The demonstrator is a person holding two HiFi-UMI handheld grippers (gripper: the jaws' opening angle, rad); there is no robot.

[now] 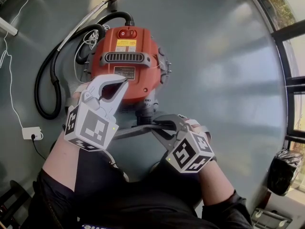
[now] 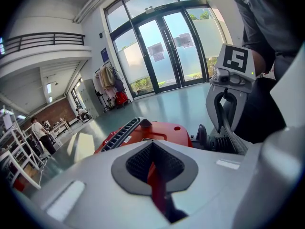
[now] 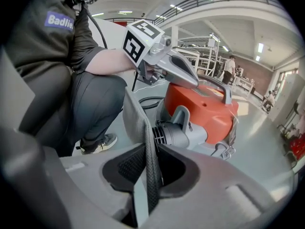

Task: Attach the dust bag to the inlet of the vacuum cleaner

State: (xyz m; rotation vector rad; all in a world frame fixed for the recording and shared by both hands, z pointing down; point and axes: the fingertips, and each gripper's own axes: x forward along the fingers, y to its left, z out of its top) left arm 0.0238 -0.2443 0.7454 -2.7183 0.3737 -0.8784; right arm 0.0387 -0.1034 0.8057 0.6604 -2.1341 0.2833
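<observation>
Head view, far left: black hose [image 1: 50, 82] loops on the grey floor [image 1: 214, 56]; white socket block [image 1: 31, 133] at lower left.

Left gripper [image 1: 123, 81], centre-left: jaws closed to a thin slit, nothing in them. Its tips hang over the near face of the red vacuum cleaner [image 1: 126, 51], upper centre.

Below the cleaner: grey dust bag [image 3: 136, 120] stands on edge just in front of the ribbed grey inlet [image 3: 171, 133]; touching or not, cannot tell.

Right gripper [image 1: 159, 126], lower centre-right: jaws a little apart, the bag's edge standing in the slot between them, loose, not clamped.

Windows [image 1: 279, 8] along the right edge.
</observation>
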